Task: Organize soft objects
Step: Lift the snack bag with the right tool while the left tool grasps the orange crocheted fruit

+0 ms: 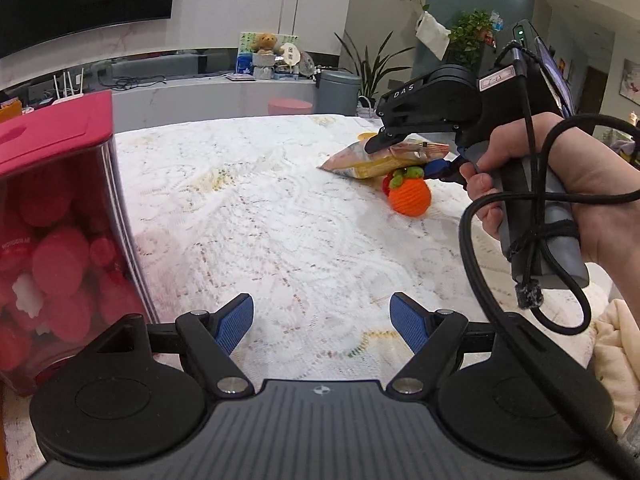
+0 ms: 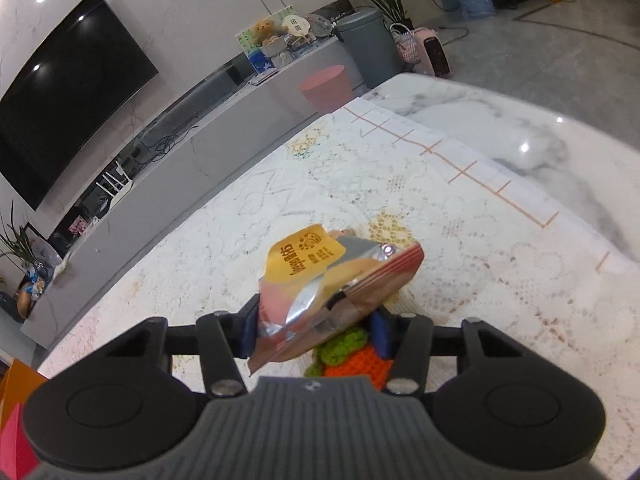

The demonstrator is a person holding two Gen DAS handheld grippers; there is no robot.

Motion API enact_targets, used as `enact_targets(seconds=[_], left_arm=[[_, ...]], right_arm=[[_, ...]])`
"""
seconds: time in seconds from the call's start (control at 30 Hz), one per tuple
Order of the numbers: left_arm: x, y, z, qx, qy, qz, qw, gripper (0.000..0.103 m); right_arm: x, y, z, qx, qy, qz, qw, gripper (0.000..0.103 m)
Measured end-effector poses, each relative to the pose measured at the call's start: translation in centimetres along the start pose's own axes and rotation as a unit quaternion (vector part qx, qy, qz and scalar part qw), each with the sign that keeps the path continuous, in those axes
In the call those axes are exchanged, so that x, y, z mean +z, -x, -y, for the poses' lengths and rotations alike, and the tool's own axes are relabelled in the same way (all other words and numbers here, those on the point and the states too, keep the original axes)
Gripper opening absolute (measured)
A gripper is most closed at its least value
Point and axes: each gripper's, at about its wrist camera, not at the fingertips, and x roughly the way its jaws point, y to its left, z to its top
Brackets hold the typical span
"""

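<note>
**Inspector:** Begin with the nearest items.

**Assistant:** The left gripper (image 1: 322,322) is low over the lace tablecloth (image 1: 280,220), jaws wide apart, nothing between them. Just beside it on its left stands a red-lidded clear container (image 1: 56,208), filled with red and white soft pieces. I judge it to be the collection point, which would explain the left gripper idling next to it.

**Inspector:** And the right?

**Assistant:** The right gripper (image 2: 314,330) has its jaws clamped on a crinkled snack packet (image 2: 332,280), pinched at its near end so the far end juts forward. In the left wrist view the packet looks raised off the cloth. Directly beneath it a crocheted orange fruit (image 1: 409,194) with a green top sits on the cloth; whether packet and fruit touch, I cannot tell.

**Inspector:** Task status?

**Assistant:** In my judgement the packet is in hand and the fruit remains to be sorted, well apart from the container.

**Inspector:** Surface and room?

**Assistant:** The cloth leaves a marble tabletop (image 2: 520,128) bare at the far edge. Beyond are a low grey media unit (image 2: 160,152), a wall television (image 2: 68,92), a teddy bear (image 1: 265,43), a grey bin (image 2: 370,46) and potted plants.
</note>
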Motion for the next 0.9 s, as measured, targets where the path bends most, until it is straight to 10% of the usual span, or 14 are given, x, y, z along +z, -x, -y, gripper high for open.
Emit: enact_targets(seconds=[0.3, 0.6, 0.9], left_arm=[[0.6, 1.1, 0.0, -0.033, 0.014, 0.022, 0.9991, 0.091], [0.0, 1.2, 0.2, -0.046, -0.005, 0.045, 0.9979, 0.091], [1.5, 0.2, 2.6, -0.035, -0.016, 0.051, 0.9979, 0.091]], right_arm=[[0.4, 7.0, -1.9, 0.006, 0.027, 0.035, 0.999, 0.049], [-2.2, 13.7, -0.1, -0.111, 0.093, -0.004, 0.989, 0.049], [-0.8, 18.6, 1.9, -0.078, 0.071, 0.063, 0.992, 0.049]])
